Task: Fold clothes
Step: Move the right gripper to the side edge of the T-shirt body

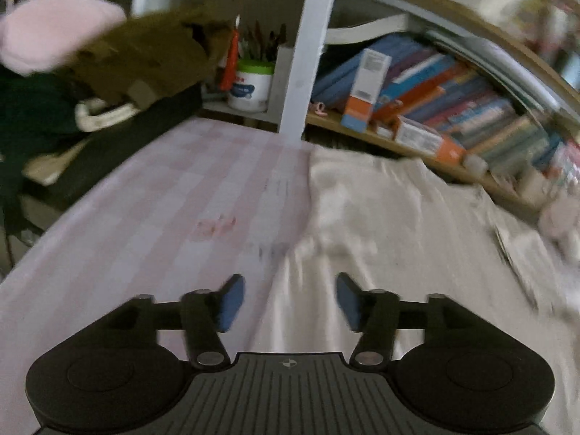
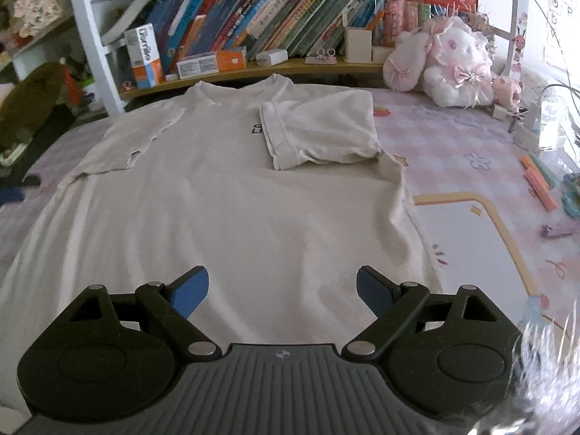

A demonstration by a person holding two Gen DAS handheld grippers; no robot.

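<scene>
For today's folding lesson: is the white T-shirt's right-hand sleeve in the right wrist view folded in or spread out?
Folded in. That sleeve lies across the T-shirt chest, partly covering the print; the other sleeve is spread outward.

t-shirt point(image 2: 224, 195): soft matt cloth; sheet point(image 2: 471, 152): matt printed fabric; shelf point(image 2: 290, 67): smooth wood

black tool point(image 2: 281, 291), blue pads point(image 2: 190, 293)

One white T-shirt point(image 2: 232, 188) lies on one pink checked sheet point(image 2: 471, 159). Two plush toys point(image 2: 446, 65) sit beside it, and two orange-and-white boxes point(image 2: 145, 56) stand on the shelf.
</scene>
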